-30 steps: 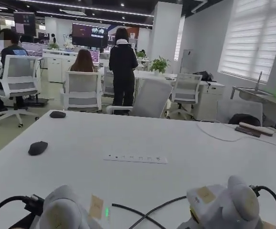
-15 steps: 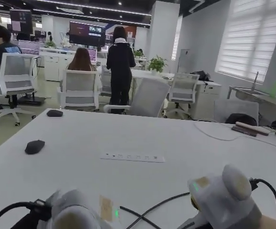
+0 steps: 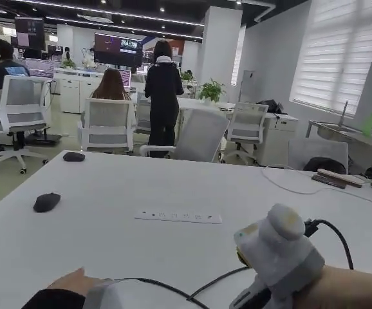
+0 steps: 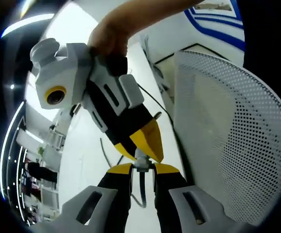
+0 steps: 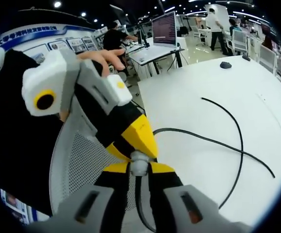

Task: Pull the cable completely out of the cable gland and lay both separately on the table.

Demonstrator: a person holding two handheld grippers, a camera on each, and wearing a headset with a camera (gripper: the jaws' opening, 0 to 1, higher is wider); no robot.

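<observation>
The small grey cable gland hangs in the air between both grippers, which meet tip to tip. My left gripper is shut on it from below in the left gripper view, and the right gripper's yellow jaws press onto it from above. In the right gripper view my right gripper is shut at the gland, and the dark cable runs back between its jaws. The right gripper sits low right in the head view, with a hand at lower left.
A white mesh chair back stands close beside the grippers. Black leads trail over the white table. Two dark mice and an inset socket strip lie on it. People and office chairs are beyond.
In the head view the left gripper has sunk below the frame's bottom, leaving a hand in sight. The right gripper has shifted left and slightly up.
</observation>
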